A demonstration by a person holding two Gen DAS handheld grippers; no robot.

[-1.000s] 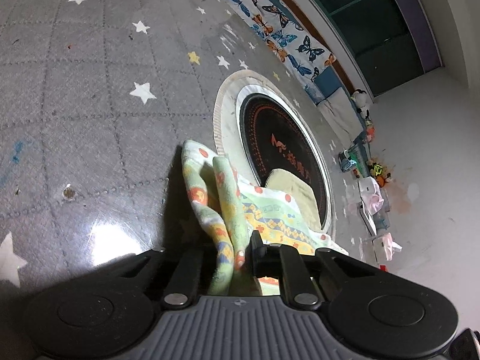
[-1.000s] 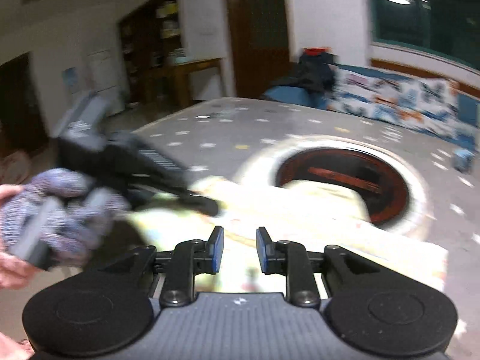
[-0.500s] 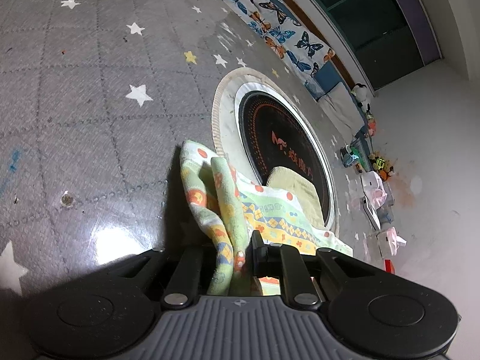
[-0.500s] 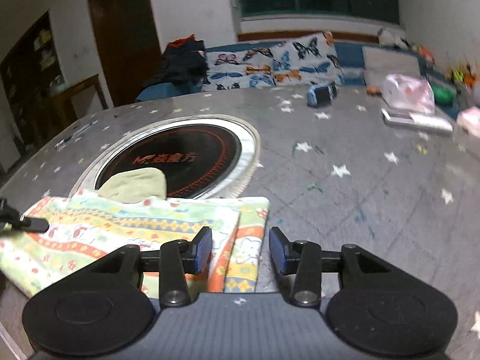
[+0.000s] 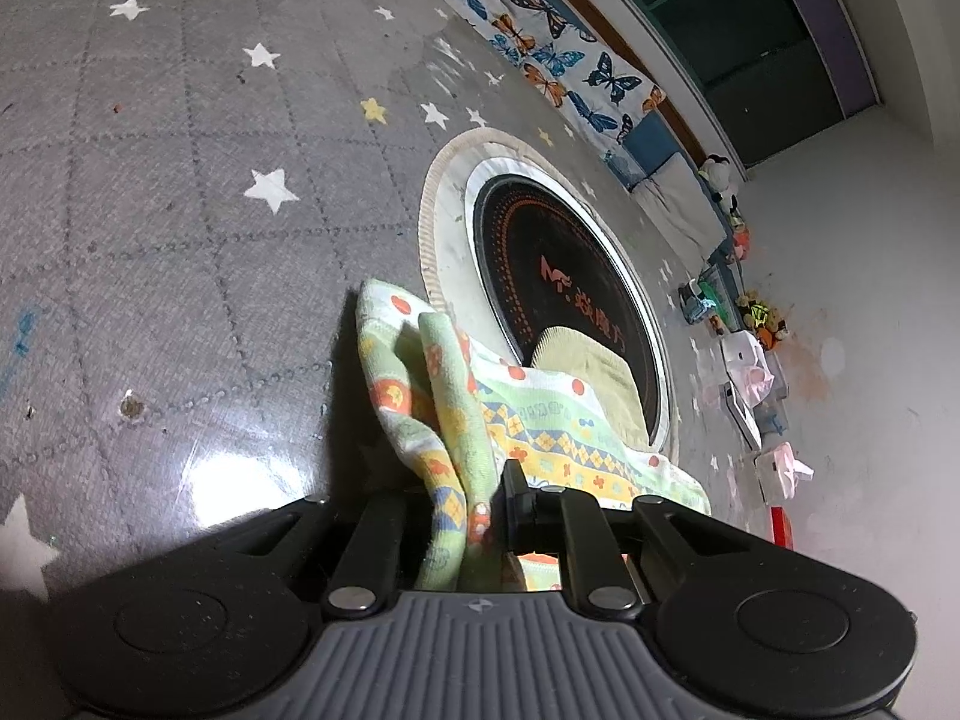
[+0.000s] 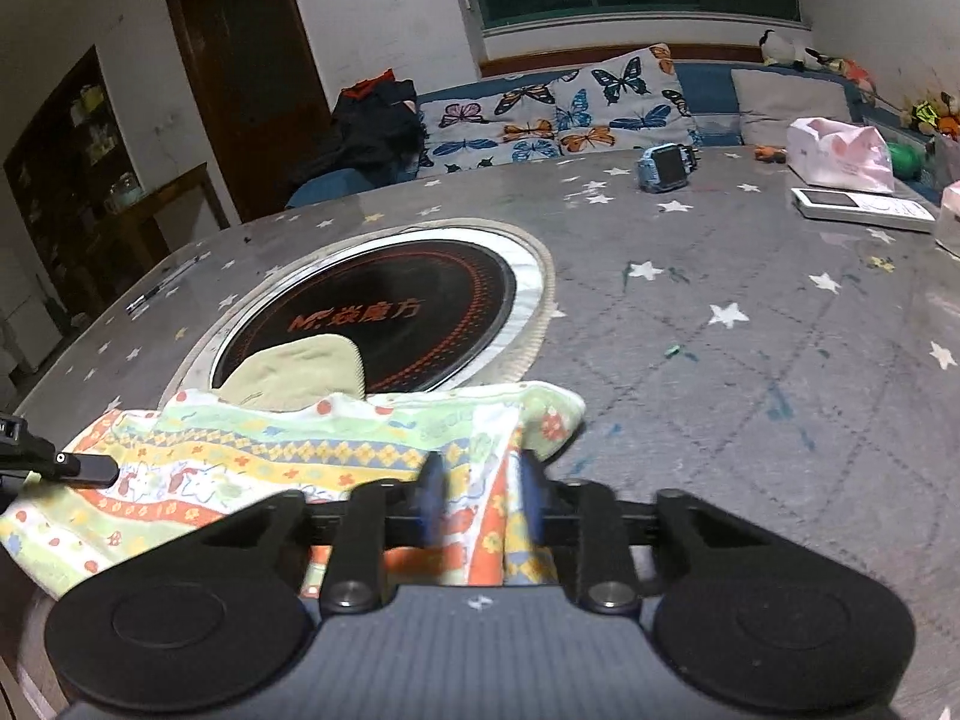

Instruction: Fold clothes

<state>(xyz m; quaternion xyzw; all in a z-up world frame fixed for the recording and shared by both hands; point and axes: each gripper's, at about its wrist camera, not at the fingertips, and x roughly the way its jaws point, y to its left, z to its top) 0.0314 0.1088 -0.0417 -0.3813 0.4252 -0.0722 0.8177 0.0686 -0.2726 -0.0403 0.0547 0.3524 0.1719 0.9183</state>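
A patterned garment (image 5: 540, 426) is being gripped at two corners on a grey star-printed tabletop (image 5: 180, 210). The left gripper (image 5: 474, 510) is being held closed on a bunched edge of the cloth, which is rising in folds between its fingers. The right gripper (image 6: 480, 504), its fingertips blurred, is being held partly open around the opposite corner of the garment (image 6: 288, 462); whether the cloth is actually being pinched there cannot be told. The garment is being stretched flat between the two, lying along the near rim of a round black cooktop (image 6: 390, 312) set into the tabletop, with a pale green inner part (image 6: 300, 366) lapping onto the glass. Farther off on the tabletop, well apart from the cloth, a blue toy (image 6: 666, 167), a pink tissue pack (image 6: 840, 156) and a white device (image 6: 858, 210) are being left lying. Butterfly-print cushions (image 6: 558, 114) are being seen on the bench behind.
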